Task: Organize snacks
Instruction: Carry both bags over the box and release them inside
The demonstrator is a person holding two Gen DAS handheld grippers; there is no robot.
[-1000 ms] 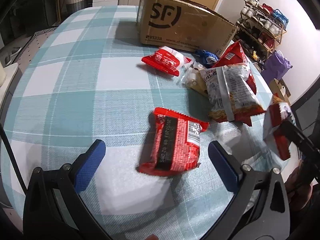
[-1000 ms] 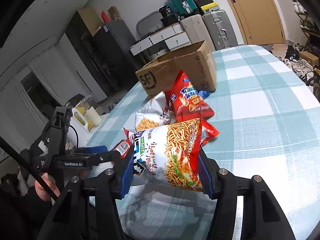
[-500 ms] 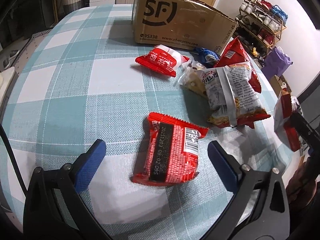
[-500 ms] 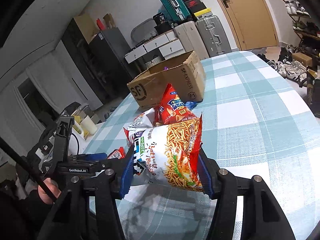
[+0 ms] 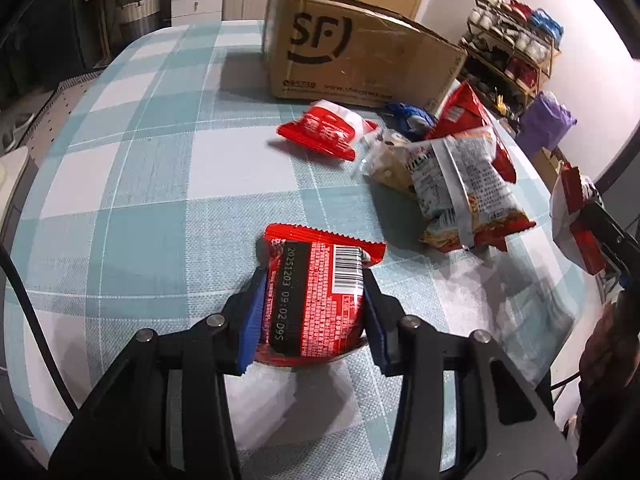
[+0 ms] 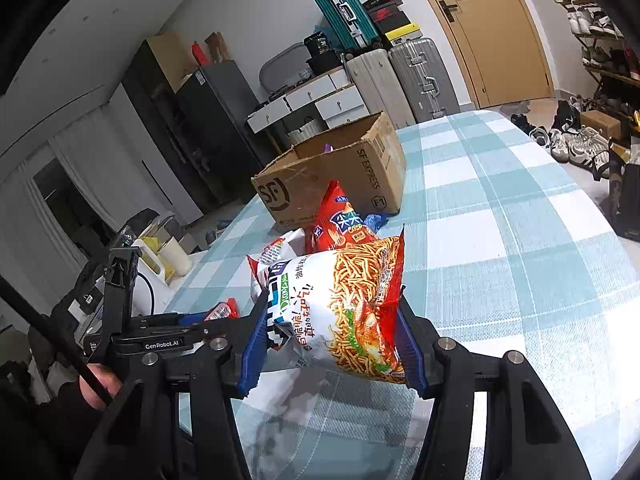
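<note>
One box (image 5: 360, 60) reads "SF" (side: "SF EXPRESS").

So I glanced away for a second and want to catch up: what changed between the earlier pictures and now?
The left gripper closed from wide open onto the red foil snack packet with the barcode lying on the teal checked tablecloth; its pads now press both sides. The right gripper holds the noodle-print crisp bag as before. The brown cardboard box and the pile of snacks beside it look unmoved.
</note>
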